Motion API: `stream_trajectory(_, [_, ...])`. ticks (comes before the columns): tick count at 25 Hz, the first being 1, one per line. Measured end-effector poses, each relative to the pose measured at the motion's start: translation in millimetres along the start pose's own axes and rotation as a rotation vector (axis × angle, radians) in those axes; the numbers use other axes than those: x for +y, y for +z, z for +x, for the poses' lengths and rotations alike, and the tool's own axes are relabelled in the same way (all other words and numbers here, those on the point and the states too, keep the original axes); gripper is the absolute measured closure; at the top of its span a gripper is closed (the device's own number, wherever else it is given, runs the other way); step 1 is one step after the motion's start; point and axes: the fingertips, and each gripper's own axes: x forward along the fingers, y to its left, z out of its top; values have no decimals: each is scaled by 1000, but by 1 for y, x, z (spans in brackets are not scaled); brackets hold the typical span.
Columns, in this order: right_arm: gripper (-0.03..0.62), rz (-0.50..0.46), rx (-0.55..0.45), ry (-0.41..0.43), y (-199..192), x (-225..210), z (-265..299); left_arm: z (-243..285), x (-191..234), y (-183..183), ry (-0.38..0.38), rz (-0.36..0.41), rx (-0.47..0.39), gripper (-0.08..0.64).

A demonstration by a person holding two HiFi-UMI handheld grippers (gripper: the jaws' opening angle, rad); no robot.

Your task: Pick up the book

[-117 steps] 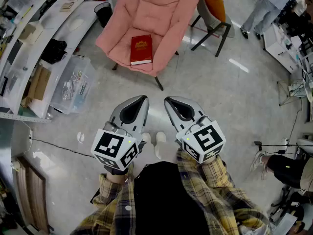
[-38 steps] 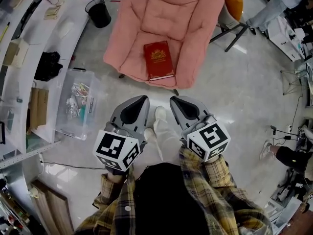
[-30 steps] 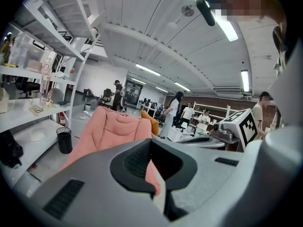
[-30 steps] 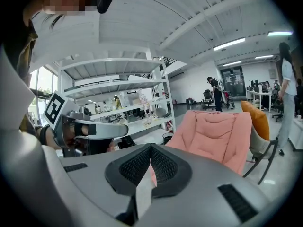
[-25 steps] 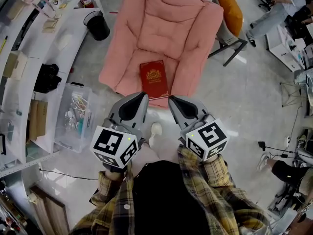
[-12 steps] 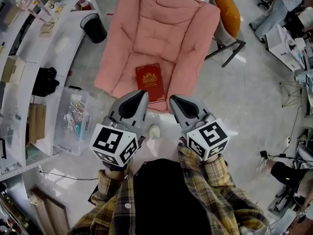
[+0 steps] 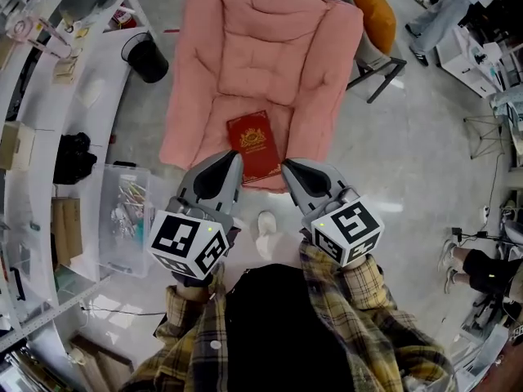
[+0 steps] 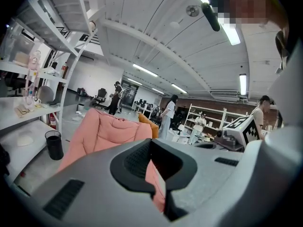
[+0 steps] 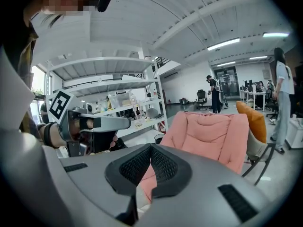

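Head view is showing the left claw (image 7: 232,160) and right claw (image 7: 289,168) hanging closed and empty, the book (image 7: 252,142) lying just ahead between them, so one needs opening first

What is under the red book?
The red book lies flat on the seat of the pink chair. The patch of seat directly beneath it is covered.
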Motion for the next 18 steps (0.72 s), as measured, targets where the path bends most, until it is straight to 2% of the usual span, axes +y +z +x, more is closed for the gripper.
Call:
stream_trajectory(13, [575,88,-1,-187,31,-11,102,38,112,34,-167,13,97,557])
stream_trajectory(18, [575,149,4,-298,25,-19,115,51,133,29,-258,22,167,557])
